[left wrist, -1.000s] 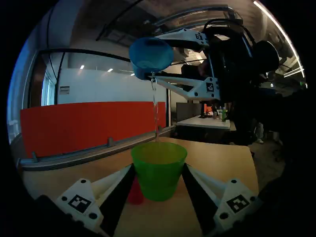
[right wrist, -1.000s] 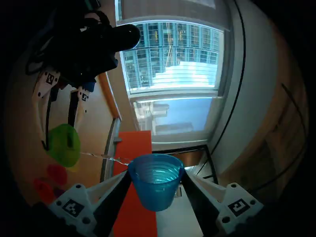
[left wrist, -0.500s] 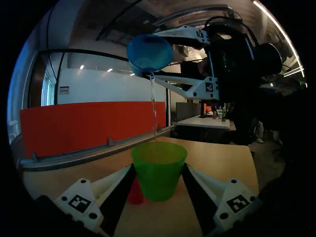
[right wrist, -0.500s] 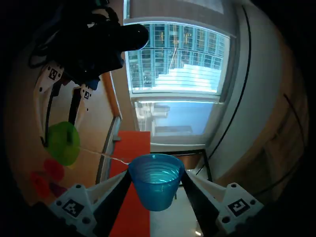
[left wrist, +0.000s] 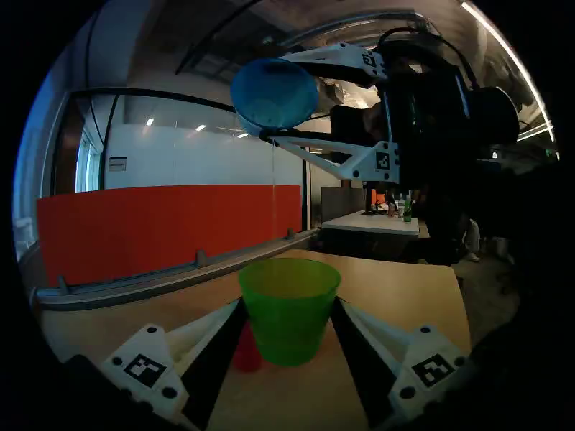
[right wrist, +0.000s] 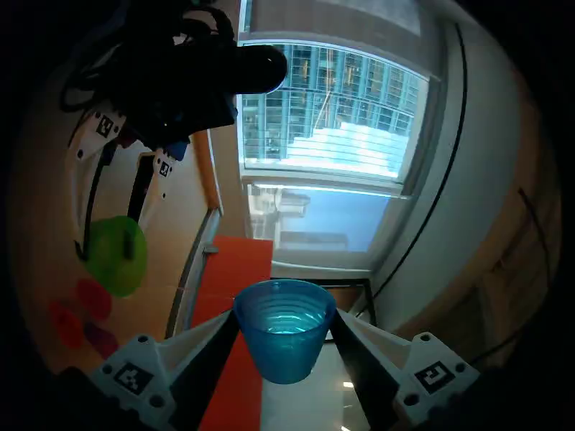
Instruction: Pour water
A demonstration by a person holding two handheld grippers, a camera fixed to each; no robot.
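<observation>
The left gripper (left wrist: 289, 305) clamps both fingers on the translucent green plastic cup (left wrist: 289, 327), low on the pale wooden table (left wrist: 402, 287), with a small red cup (left wrist: 246, 350) just beside it. Above, the right gripper (left wrist: 277, 97) pinches the tilted blue plastic cup (left wrist: 273, 90). Its water stream (left wrist: 273, 187), thick half a second ago, has thinned to a thread (the pour looks nearly done). The table's far edge lies well beyond. Open air around the blue cup leaves room to tip it upright.

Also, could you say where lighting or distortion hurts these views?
Right gripper view: the bright window glares and darkens everything around it; the translucent blue plastic cup is sharp. Left gripper view: dim, fisheye-bowed orange partition, sharp green plastic cup.
</observation>
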